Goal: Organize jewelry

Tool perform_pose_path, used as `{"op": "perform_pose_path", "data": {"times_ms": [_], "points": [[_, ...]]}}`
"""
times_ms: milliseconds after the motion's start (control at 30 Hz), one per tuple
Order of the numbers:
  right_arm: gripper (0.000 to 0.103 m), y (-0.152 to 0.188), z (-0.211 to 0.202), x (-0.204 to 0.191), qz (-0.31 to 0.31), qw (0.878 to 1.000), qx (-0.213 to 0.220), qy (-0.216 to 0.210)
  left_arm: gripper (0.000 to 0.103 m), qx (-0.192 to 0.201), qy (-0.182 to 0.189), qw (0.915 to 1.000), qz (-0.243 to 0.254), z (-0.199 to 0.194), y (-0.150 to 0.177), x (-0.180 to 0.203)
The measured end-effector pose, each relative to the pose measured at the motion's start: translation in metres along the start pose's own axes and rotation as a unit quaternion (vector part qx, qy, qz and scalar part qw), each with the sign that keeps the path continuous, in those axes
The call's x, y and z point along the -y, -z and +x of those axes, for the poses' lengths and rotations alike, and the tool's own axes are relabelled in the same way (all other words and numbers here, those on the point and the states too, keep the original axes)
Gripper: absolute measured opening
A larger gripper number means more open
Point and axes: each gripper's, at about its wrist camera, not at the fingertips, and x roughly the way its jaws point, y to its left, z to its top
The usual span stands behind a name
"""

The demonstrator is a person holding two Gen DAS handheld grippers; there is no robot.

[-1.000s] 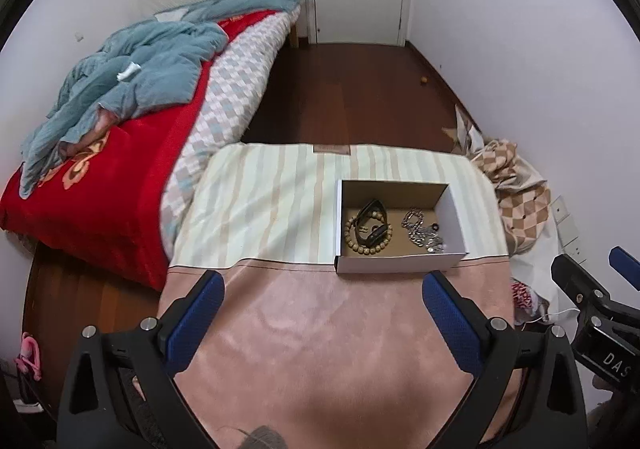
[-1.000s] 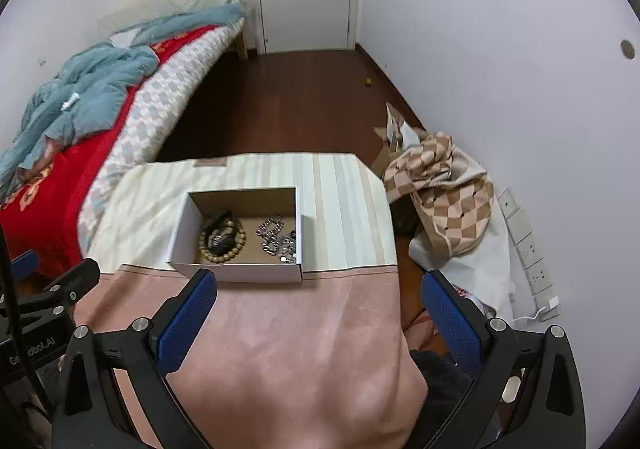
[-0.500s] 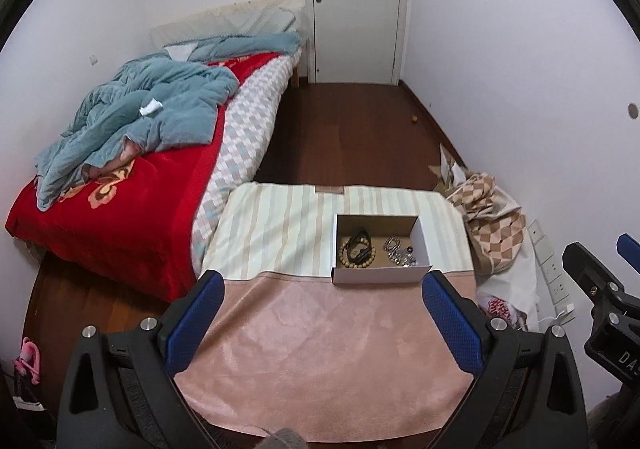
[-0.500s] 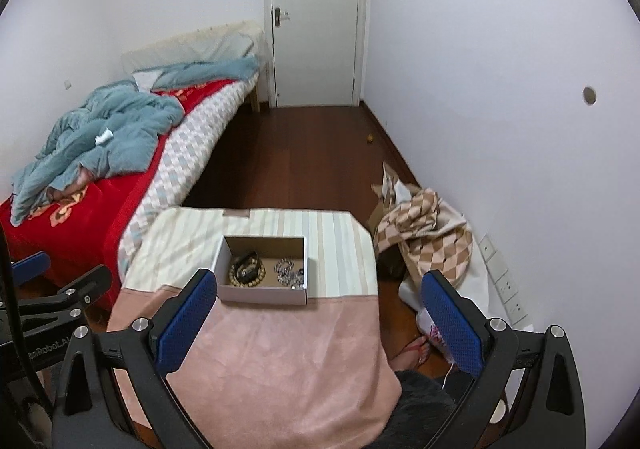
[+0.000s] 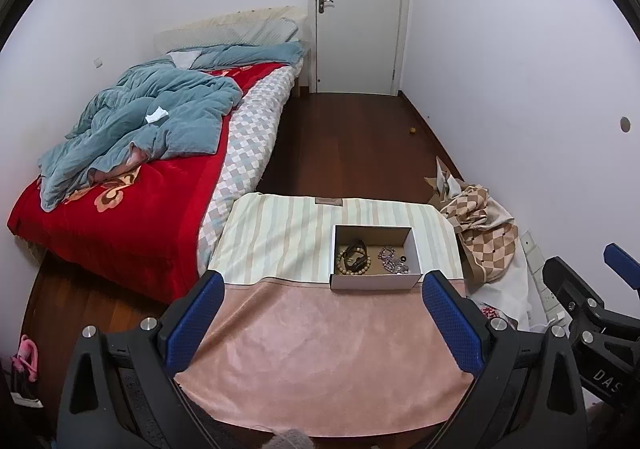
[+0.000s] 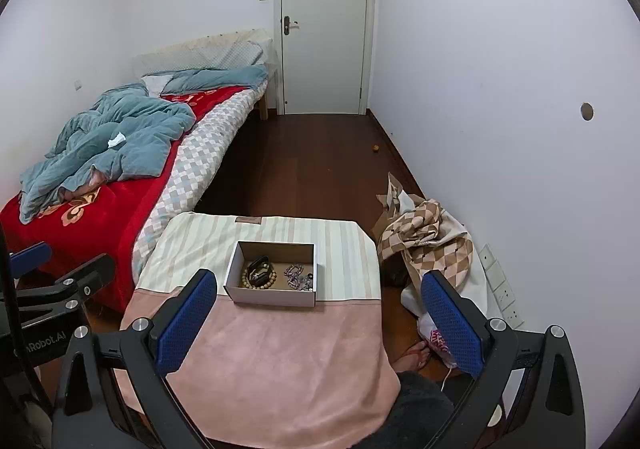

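A small open white cardboard box (image 5: 374,282) (image 6: 272,296) stands on a table covered with a pink and striped cloth (image 5: 320,349) (image 6: 280,361). Inside lie a wooden bead bracelet (image 5: 353,265) (image 6: 258,278) with a dark band on it, and a silvery chain (image 5: 391,259) (image 6: 298,276). My left gripper (image 5: 322,323) is open and empty, held high and back from the table. My right gripper (image 6: 318,323) is open and empty too, to the right of the left one and equally far back.
A bed with a red blanket and blue quilt (image 5: 140,137) stands left of the table. A checkered cloth pile (image 5: 480,233) lies on the floor at the right wall. A white door (image 6: 324,21) is shut at the far end. Dark wooden floor lies between.
Both grippers have pulled up and back from the table; the box now looks smaller and farther away. Both stay open and empty.
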Motion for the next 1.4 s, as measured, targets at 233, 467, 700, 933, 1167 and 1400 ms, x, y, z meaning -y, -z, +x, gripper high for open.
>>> {"op": "perform_pose_path", "data": {"times_ms": [233, 467, 700, 933, 1167, 1400], "points": [[0.103, -0.011, 0.020, 0.000, -0.001, 1.000, -0.008, 0.013, 0.101, -0.015, -0.012, 0.9997, -0.012, 0.021, -0.012, 0.001], [0.103, -0.027, 0.056, 0.005, 0.006, 0.999, -0.027, 0.026, 0.101, -0.041, -0.022, 0.9988, -0.012, 0.052, -0.025, 0.002], [0.103, -0.035, 0.087, 0.010, 0.007, 0.998, -0.053, 0.029, 0.101, -0.065, -0.023, 0.9976, -0.006, 0.073, -0.032, 0.007], [0.103, -0.032, 0.105, 0.011, 0.006, 0.997, -0.074, 0.032, 0.101, -0.082, -0.024, 0.9963, 0.003, 0.087, -0.034, 0.012], [0.103, -0.028, 0.112, 0.011, 0.003, 0.996, -0.084, 0.035, 0.101, -0.083, -0.027, 0.9962, 0.003, 0.089, -0.035, 0.013], [0.103, -0.028, 0.112, 0.011, 0.002, 0.996, -0.085, 0.033, 0.101, -0.078, -0.027, 0.9966, 0.001, 0.088, -0.034, 0.012]]}}
